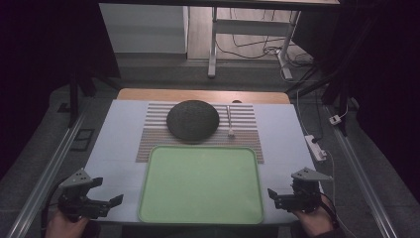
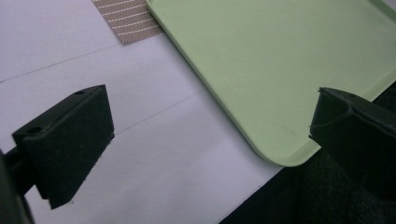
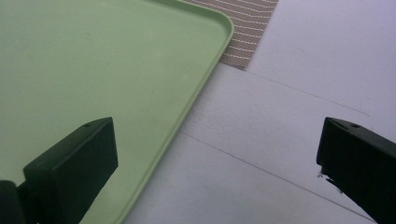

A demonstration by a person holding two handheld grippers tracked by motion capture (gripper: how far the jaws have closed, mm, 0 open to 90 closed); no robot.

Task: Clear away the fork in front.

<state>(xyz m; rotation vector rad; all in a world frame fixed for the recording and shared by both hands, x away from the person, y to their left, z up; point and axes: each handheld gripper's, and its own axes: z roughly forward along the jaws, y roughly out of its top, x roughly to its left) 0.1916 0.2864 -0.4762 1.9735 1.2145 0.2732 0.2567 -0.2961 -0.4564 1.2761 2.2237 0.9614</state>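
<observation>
One green tray at the near edge of the white table top, nearest to both grippers, bare inside. Behind the tray, one striped mat, overlapped by the tray's far rim; on the mat one dark dome-shaped lid and, right of it, one slim white utensil. Two grippers: left gripper just left of the tray's near corner, right gripper just right of it, both held low, pointing inward, jaws wide, nothing between. Left gripper view: tray's rounded near corner, mat corner. Right gripper view: tray's far corner, mat beyond.
</observation>
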